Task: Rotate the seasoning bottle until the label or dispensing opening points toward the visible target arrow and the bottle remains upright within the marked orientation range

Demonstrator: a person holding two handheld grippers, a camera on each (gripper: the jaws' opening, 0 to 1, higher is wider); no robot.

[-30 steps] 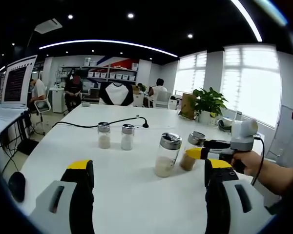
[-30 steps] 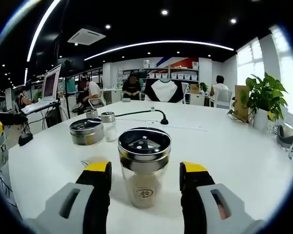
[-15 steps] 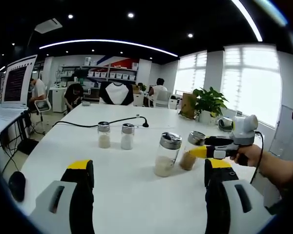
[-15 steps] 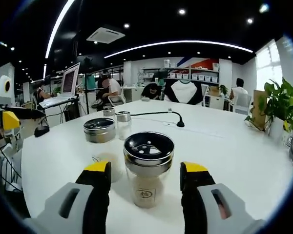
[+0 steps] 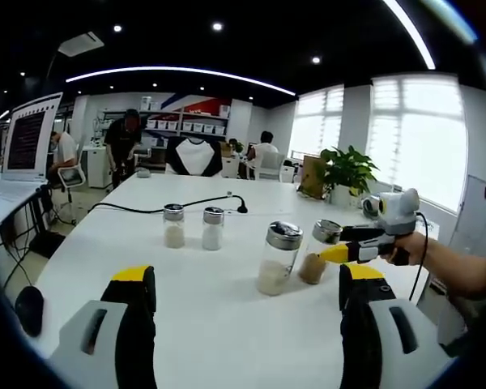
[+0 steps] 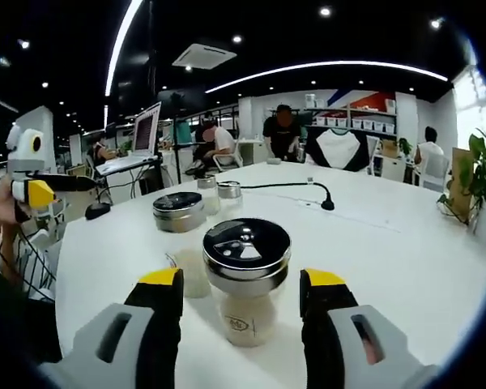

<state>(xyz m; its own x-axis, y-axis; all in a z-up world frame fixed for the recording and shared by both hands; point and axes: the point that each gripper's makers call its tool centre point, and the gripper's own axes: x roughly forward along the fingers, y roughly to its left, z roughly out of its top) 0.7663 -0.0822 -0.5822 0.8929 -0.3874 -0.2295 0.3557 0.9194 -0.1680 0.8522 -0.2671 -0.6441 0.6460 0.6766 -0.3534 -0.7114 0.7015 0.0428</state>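
Observation:
A seasoning bottle [image 6: 245, 284] with a steel shaker lid stands upright on the white table [image 6: 405, 243]. My right gripper [image 6: 241, 284] is shut on it, a jaw on each side, and the small label faces the camera. In the left gripper view the same bottle [image 5: 317, 253] holds brown powder, with the right gripper [image 5: 330, 245] reaching in from the right in a person's hand. A second jar [image 5: 279, 258] with pale contents stands just left of it. My left gripper [image 5: 247, 279] is open over bare table, and it appears at the far left of the right gripper view [image 6: 53, 188].
Two small shakers [image 5: 193, 227] stand further back, with a black cable and gooseneck microphone [image 5: 236, 204] beyond them. A black mouse [image 5: 27, 308] lies at the table's left edge. A potted plant [image 5: 346, 172] is at the right. People sit and stand at the back.
The right gripper has swung round leftward with the bottle: the room slides right in its view while the label keeps facing the camera. The left gripper has not moved.

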